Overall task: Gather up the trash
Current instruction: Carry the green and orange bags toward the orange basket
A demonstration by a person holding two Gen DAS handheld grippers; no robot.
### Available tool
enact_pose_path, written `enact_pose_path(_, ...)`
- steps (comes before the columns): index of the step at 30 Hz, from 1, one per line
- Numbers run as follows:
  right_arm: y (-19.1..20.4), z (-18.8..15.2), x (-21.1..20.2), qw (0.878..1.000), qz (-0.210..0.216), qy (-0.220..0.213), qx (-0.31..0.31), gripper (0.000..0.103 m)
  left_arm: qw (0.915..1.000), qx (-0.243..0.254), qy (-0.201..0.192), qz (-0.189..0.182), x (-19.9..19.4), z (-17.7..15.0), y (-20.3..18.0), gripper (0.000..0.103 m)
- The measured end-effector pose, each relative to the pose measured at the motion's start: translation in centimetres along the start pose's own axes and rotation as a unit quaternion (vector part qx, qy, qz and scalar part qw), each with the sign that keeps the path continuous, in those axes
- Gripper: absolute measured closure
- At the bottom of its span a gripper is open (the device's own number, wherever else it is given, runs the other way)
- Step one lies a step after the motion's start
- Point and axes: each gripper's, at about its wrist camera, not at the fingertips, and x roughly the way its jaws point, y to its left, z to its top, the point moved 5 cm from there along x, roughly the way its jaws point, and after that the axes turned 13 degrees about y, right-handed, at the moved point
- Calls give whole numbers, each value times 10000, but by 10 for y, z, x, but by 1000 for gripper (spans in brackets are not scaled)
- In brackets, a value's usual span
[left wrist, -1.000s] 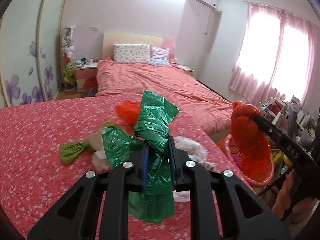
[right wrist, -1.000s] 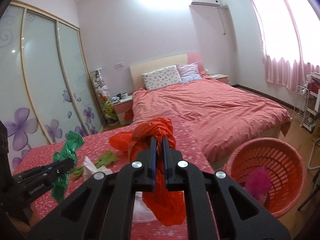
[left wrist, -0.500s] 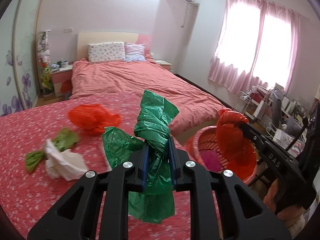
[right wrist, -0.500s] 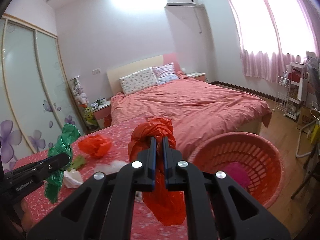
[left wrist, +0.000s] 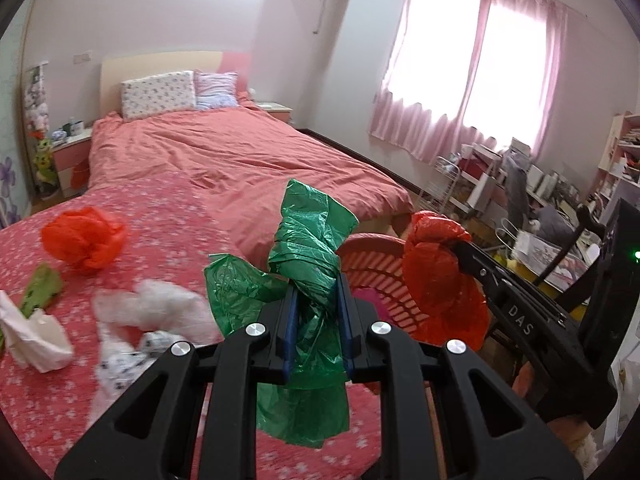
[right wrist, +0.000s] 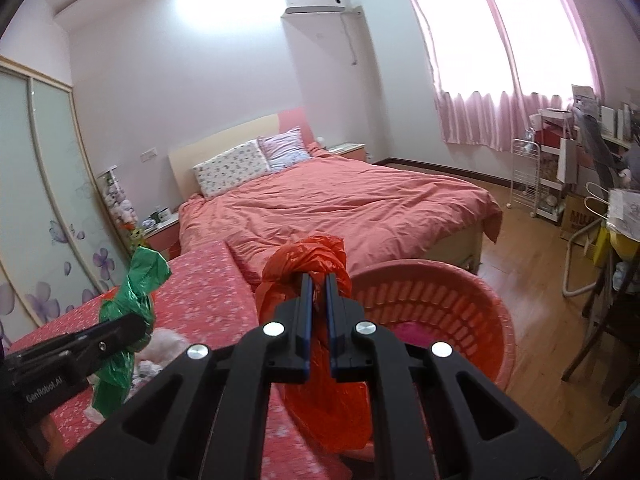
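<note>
My left gripper (left wrist: 316, 300) is shut on a crumpled green plastic bag (left wrist: 310, 248), held above the red flowered bedspread (left wrist: 160, 216). My right gripper (right wrist: 318, 284) is shut on a red plastic bag (right wrist: 308, 258) that hangs beside the rim of the pink laundry basket (right wrist: 460, 292). The basket (left wrist: 372, 256) also shows in the left wrist view, behind the green bag. The right gripper with its red bag (left wrist: 436, 276) shows there too. Another red bag (left wrist: 82, 238), white tissue and plastic (left wrist: 152, 312) and a green scrap (left wrist: 40, 288) lie on the bedspread.
A large bed with a salmon duvet (right wrist: 340, 208) lies ahead. A wire rack and cluttered shelves (right wrist: 560, 168) stand at the right by the pink-curtained window. A chair (right wrist: 600, 320) stands right of the basket on the wood floor. A wardrobe with flower decals (right wrist: 48, 208) is at the left.
Both grippers have swung right toward the basket, still holding their bags. The trash on the bedspread has shifted left in view and the basket now looks closer.
</note>
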Motion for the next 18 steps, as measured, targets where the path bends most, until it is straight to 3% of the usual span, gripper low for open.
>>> enact_pose_path(18,-55,6,14,9985,-356,-110,401,95,9986,268,243,-394,39,12,-39,85)
